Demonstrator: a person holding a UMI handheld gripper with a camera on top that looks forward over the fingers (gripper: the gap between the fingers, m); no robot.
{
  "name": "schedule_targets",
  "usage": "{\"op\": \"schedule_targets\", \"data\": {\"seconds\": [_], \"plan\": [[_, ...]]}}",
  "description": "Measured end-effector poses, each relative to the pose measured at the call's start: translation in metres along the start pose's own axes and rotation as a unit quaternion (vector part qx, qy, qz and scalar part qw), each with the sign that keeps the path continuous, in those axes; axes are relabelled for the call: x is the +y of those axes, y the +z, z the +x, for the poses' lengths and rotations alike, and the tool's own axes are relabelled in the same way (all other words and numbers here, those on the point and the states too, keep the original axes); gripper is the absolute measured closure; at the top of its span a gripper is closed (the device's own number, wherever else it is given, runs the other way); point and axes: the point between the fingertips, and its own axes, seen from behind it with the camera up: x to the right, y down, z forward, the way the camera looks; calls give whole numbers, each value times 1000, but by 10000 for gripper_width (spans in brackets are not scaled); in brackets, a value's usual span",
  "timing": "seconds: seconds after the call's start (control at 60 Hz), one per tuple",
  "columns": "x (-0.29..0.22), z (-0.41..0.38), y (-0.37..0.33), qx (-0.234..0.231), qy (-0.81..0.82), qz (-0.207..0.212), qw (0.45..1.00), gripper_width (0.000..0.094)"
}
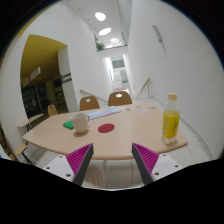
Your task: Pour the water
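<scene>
Where the wooden table (pixel 120 125) curves toward its near edge, a clear bottle (pixel 171 119) of yellow liquid stands upright, with a white cap and a pale label band around its middle. It sits beyond the gripper (pixel 113 158) and off to the side of the finger on that side, not between the 2 fingers. Further across the tabletop, well apart from the bottle, a white cup (pixel 79 122) with something green beside its base rests near the far side, and a flat red disc (pixel 106 128) lies just beside it, toward the bottle. The 2 fingers are spread wide with nothing between them, their magenta pads (pixel 147 157) facing each other over the table's near edge. Neither finger touches any object.

Behind the table, 3 wooden chairs (pixel 120 98) are pushed in along the far side. Beyond them a white corridor (pixel 118 70) runs back under round ceiling lights (pixel 100 17), and a yellow wall (pixel 42 55) encloses a recessed area to one side. White walls frame the rest of the room.
</scene>
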Motion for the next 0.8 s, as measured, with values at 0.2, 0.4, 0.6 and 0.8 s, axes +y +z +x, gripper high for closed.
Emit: {"op": "schedule_targets", "data": {"seconds": [0.2, 0.4, 0.6, 0.8], "plan": [[-14, 43, -12, 41, -12, 19, 999, 102], [-29, 119, -9, 110, -14, 48, 993, 101], [-47, 192, 49, 145, -19, 67, 987, 112], [-60, 221, 104, 138, -33, 88, 986, 184]]}}
